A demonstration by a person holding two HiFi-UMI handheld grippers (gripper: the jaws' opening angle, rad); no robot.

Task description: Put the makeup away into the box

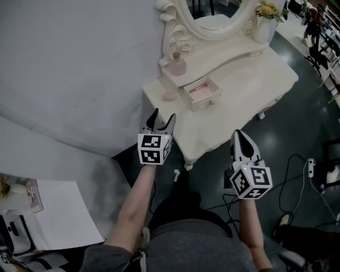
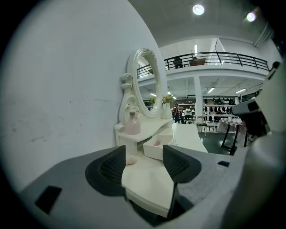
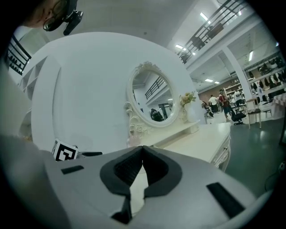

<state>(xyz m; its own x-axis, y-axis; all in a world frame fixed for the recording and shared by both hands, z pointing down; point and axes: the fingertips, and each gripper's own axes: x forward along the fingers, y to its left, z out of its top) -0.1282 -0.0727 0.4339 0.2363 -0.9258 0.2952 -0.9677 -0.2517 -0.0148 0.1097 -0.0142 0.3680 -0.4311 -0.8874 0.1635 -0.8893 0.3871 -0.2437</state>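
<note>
Two square-marker cubes, one on left tool, one on right tool

"What sort of place is this?"
"A big shop hall, not a home. There's a railed balcony, ceiling lamps and shelves of goods."
"And the vanity?"
"The counter and its mirror stand against a bare partition, with cables on the floor."

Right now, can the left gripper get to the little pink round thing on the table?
Probably yes. The left gripper has its jaws apart and empty, and it points toward the pink round thing lying just ahead on the table. Only bare tabletop shows between them.
</note>
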